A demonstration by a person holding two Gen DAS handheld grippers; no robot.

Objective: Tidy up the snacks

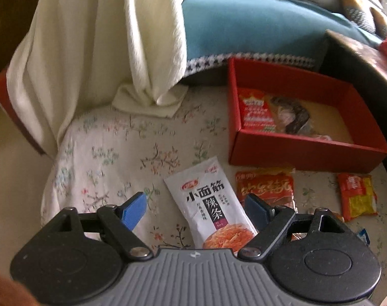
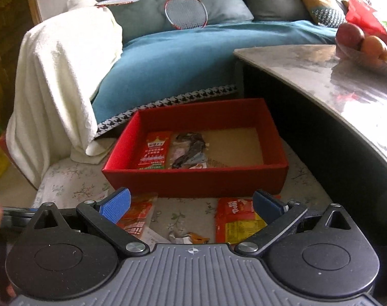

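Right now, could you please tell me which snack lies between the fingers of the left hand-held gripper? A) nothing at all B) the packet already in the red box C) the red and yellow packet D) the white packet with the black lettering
D: the white packet lies on the floral cloth between the open fingers of the left hand-held gripper, not yet pinched.

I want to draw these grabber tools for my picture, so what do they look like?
Both look alike. The left gripper and right gripper each have two blue, finely textured fingertips on black hinged arms with silver screws. Behind sit two round black discs and a grey ribbed body with a small crosshair mark in the middle. No cables or sleeves show clearly.
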